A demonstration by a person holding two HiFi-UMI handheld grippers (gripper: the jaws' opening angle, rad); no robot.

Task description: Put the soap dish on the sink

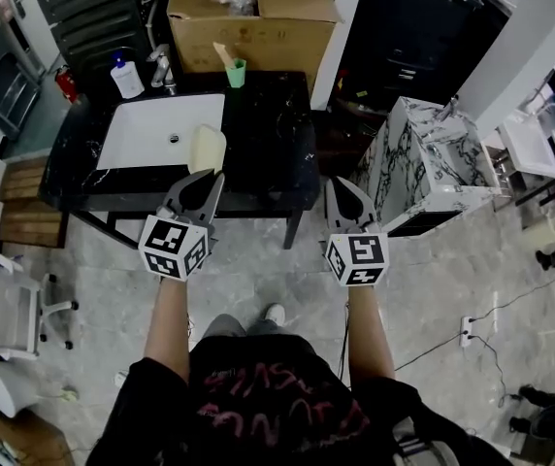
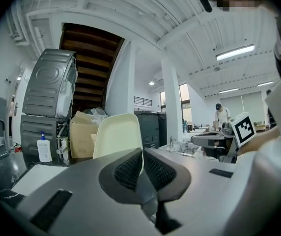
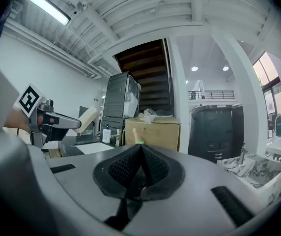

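Left gripper: fingers clamped on near edge of pale cream rounded plastic soap dish. Dish stands up out of fingers, long axis running straight away from them. Just past fingertips, slightly left: white rectangular sink basin in black marble counter. Dish hangs by basin's right rim, probably not touching, though steep head view leaves this unsure. Left gripper nearer sink. Right gripper: fingers pressed together, nothing between, off counter's front right corner. Likely next: forward, lower, release.
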